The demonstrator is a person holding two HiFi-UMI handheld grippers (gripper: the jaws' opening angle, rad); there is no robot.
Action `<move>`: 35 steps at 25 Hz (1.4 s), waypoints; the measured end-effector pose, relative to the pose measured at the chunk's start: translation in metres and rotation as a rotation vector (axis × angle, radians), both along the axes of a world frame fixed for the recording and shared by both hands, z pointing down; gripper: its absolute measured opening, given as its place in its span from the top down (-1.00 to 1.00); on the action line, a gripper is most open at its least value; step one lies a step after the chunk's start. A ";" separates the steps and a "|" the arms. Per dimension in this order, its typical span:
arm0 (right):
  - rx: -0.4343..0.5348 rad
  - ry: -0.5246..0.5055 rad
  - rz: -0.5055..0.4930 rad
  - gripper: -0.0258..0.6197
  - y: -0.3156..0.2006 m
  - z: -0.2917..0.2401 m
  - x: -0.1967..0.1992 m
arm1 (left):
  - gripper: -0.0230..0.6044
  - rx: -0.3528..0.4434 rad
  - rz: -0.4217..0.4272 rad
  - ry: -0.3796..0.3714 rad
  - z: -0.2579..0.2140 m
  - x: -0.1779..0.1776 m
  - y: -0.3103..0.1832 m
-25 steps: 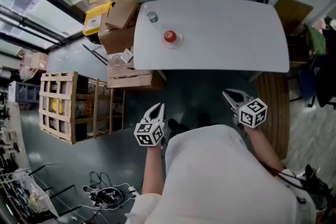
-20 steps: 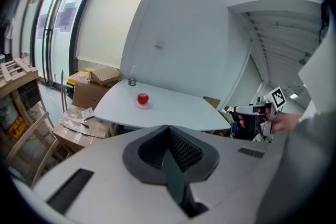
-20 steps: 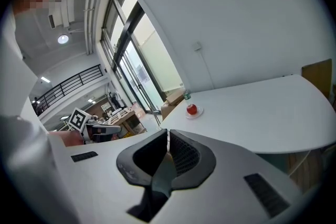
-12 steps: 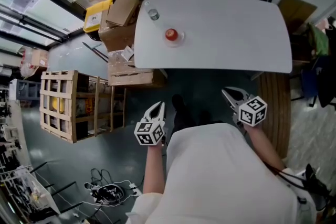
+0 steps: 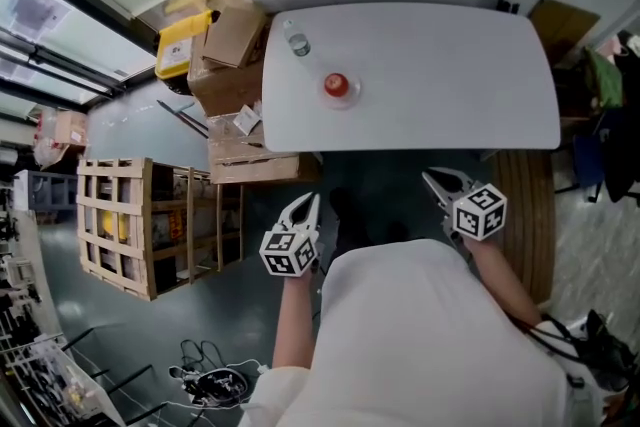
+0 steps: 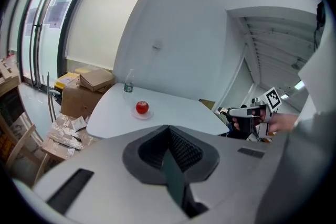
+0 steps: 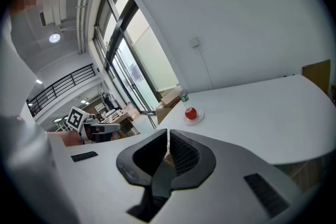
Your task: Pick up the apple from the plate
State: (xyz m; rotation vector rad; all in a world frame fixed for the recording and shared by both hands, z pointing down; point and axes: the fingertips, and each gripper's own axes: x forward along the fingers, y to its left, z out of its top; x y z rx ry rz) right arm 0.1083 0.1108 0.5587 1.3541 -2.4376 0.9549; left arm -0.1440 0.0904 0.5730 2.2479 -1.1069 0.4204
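Note:
A red apple point(image 5: 335, 83) sits on a small white plate point(image 5: 341, 98) near the left end of the white table point(image 5: 450, 65). Both grippers hang over the floor, short of the table's near edge and well apart from the apple. My left gripper point(image 5: 311, 200) is shut with nothing in it, and points toward the table. My right gripper point(image 5: 428, 177) looks shut and empty too. In the left gripper view the apple point(image 6: 142, 107) lies ahead beyond the shut jaws point(image 6: 168, 127). The right gripper view has the apple point(image 7: 190, 112) ahead, slightly right of its jaws point(image 7: 168, 131).
A clear plastic bottle point(image 5: 298, 43) stands at the table's far left corner, behind the apple. Cardboard boxes point(image 5: 232, 40) and a yellow bin point(image 5: 182, 43) crowd the table's left side, with a wooden crate point(image 5: 130, 225) on the floor. Cables point(image 5: 215, 380) lie near my feet.
The table and apple have slid lower in the head view, so I have come closer to them. Both grippers keep their pose and stay shut.

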 end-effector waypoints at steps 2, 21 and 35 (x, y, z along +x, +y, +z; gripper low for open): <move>-0.002 -0.001 0.012 0.80 -0.012 -0.001 -0.008 | 0.92 0.002 0.018 -0.001 0.000 -0.006 -0.014; -0.023 0.038 0.130 0.80 -0.097 -0.005 -0.063 | 0.92 0.002 0.232 0.027 0.000 -0.035 -0.129; -0.058 0.066 0.172 0.80 -0.111 0.003 -0.087 | 0.92 -0.030 0.325 0.040 0.013 -0.046 -0.153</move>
